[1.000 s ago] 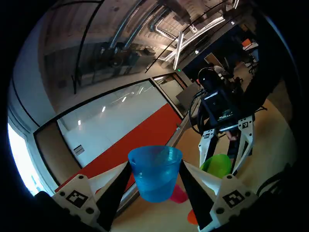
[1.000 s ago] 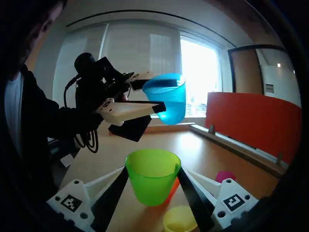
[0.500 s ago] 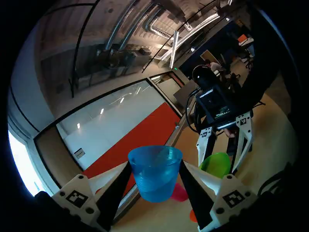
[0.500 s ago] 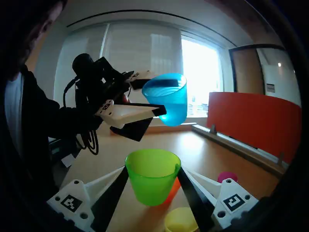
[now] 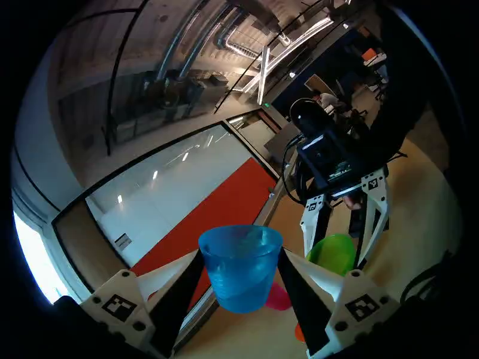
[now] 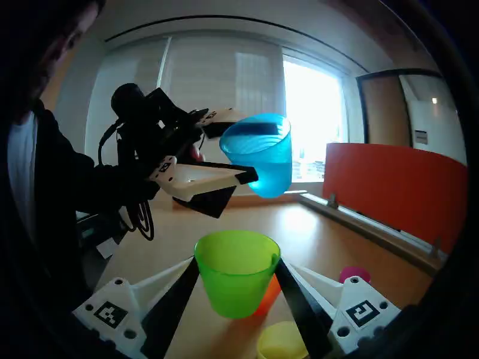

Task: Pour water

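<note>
Now the blue cup [image 6: 257, 154] tilts further toward the green cup [image 6: 237, 272].

Left gripper [image 6: 250, 149] held high, tilted above the right gripper [image 6: 236, 275]; both jaws clamped

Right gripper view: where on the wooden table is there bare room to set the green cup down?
The light wooden table is bare ahead of the translucent green plastic cup, bordered by the dark sleeve and the orange partition. Crowded near the right tongs: an orange plastic cup, a yellow plastic cup and a pink plastic cup.
</note>
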A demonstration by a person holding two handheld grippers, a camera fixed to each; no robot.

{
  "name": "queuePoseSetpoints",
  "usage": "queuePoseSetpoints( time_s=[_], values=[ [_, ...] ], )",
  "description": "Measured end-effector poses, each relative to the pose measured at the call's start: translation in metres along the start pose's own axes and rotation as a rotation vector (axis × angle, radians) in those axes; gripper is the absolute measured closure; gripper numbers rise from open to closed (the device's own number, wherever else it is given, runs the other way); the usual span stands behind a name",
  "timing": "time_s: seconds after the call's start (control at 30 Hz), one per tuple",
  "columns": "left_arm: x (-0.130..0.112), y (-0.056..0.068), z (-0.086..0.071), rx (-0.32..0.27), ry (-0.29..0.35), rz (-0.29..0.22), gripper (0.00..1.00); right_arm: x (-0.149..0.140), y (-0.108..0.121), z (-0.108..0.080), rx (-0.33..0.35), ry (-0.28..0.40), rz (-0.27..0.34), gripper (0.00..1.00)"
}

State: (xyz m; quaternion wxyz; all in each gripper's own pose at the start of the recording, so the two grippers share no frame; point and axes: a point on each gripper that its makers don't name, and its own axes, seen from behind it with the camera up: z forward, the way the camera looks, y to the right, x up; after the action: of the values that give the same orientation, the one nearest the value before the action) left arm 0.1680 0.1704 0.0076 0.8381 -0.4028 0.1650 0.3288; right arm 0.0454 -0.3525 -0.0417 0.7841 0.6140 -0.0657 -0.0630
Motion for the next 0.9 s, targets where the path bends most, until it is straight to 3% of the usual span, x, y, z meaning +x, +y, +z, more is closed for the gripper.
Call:
queuePoseSetpoints(
  time_s=[0.9],
  values=[
    [-0.0004, 0.0008, -0.0047, 0.01, -0.009, 0.096, 0.16, 0.0019, -0.0062, 0.0013, 0.015, -0.001, 0.0, 0.09]
  ],
)
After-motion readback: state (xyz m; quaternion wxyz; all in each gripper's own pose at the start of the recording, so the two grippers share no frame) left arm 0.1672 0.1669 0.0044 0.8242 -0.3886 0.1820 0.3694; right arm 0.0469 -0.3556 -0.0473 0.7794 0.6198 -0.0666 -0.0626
